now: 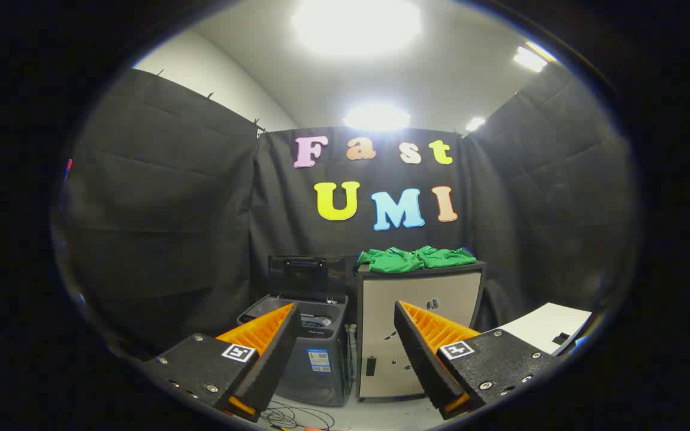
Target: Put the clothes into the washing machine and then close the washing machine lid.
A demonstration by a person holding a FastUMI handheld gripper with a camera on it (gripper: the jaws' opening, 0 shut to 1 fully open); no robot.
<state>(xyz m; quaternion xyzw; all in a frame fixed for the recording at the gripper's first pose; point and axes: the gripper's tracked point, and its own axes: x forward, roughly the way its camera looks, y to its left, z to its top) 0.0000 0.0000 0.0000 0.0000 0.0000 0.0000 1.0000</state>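
Fingers (345,335) spread apart, grasping nothing.
Washing machine (309,353), lid (307,277) raised, lower centre; label unreadable; green clothes (415,258) atop cabinet (420,335) beside it.

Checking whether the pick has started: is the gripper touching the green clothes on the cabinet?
Apart. In the gripper view the open gripper has nothing between its fingers, and the green clothes lie well beyond them on the cabinet.

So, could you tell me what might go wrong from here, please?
The green clothes lie loosely bunched on the cabinet, so a grab may take only part of the pile. The washing machine has its lid upright, which a carried garment could snag. The gripper fingers are open and empty, well short of both.
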